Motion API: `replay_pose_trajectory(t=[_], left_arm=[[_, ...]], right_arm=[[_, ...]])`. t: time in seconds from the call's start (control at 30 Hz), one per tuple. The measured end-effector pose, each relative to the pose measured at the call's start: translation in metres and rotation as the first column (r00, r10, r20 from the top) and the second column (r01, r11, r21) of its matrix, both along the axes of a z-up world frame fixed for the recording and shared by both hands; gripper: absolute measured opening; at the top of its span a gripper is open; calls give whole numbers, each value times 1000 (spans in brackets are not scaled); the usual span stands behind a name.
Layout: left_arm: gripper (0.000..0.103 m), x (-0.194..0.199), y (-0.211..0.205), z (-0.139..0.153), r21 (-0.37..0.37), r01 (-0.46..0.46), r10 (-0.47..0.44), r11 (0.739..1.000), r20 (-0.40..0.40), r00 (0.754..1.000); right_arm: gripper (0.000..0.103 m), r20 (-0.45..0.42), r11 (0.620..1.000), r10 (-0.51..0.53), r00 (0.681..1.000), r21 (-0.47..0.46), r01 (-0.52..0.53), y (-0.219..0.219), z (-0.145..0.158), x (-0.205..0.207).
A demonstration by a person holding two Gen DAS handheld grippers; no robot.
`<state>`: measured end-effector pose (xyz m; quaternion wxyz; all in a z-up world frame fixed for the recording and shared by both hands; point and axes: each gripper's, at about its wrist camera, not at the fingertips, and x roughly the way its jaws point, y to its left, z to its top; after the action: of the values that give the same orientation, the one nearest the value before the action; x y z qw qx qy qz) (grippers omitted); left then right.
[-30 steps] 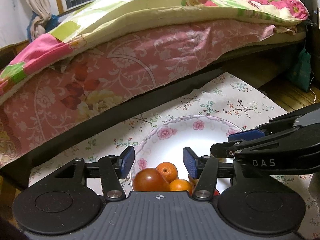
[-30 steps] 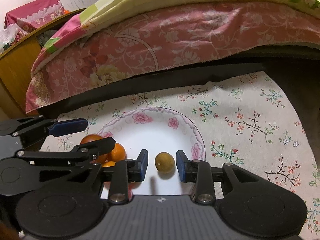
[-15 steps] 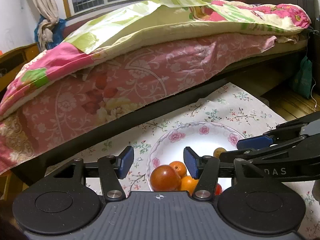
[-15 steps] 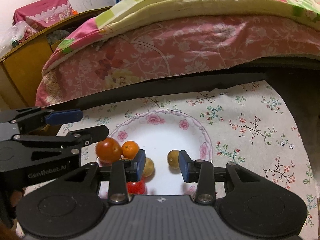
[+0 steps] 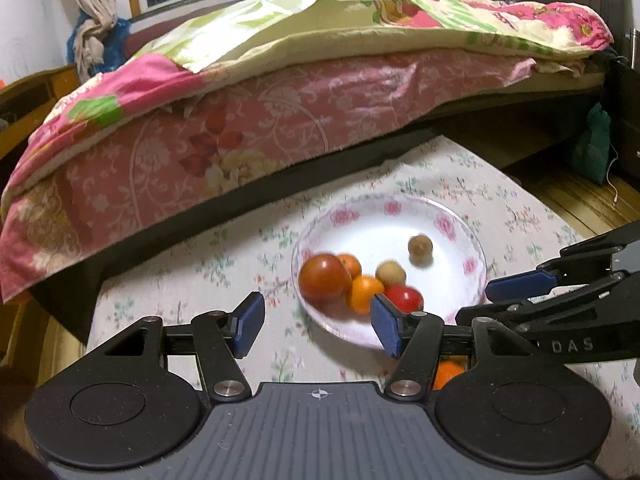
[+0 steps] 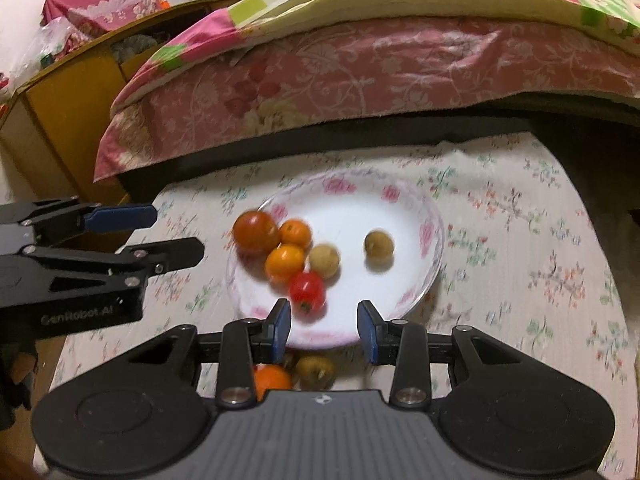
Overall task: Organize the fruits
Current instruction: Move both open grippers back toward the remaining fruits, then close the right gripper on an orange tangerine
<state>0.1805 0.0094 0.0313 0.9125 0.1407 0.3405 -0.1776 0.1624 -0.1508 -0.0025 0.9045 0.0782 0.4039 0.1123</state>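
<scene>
A white flowered plate [image 6: 436,240] [image 5: 472,240] sits on the floral cloth. It holds a large tomato [image 6: 256,232] [image 5: 324,280], two oranges [image 6: 285,262], a small red tomato [image 6: 307,290] and two brown round fruits [image 6: 378,245]. An orange [image 6: 272,380] and a brownish fruit [image 6: 316,368] lie on the cloth just before the plate. My right gripper [image 6: 324,330] hovers open over the plate's near rim, with nothing held. My left gripper [image 5: 318,328] stands at the plate's left front; its jaws are opening and nothing is between them.
The cloth [image 6: 520,240] covers a low surface set against a bed with a pink floral bedspread [image 5: 280,112]. A yellow wooden cabinet [image 6: 60,112] stands at the left. Wooden floor [image 5: 580,196] shows at the right. In the right wrist view the left gripper [image 6: 160,234] is beside the plate.
Both grippers have drawn back and up from the plate, so all its fruits show. The brown fruit that was between the right jaws now lies free on the plate.
</scene>
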Motion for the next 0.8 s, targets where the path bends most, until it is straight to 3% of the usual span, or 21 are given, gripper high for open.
replay_pose_trajectory(t=[0.43,0.8], left_arm=[[70,-36,23,-9,9,10,-9,1000,-74,997],[72,-32,20,-15,-9,49,-50,999,-103,993]], right_arm=[[36,-80,997,66,995,-22,-68,32,-17,-33],[36,-108,994,85,991,-64,-92,48,-38,-16]])
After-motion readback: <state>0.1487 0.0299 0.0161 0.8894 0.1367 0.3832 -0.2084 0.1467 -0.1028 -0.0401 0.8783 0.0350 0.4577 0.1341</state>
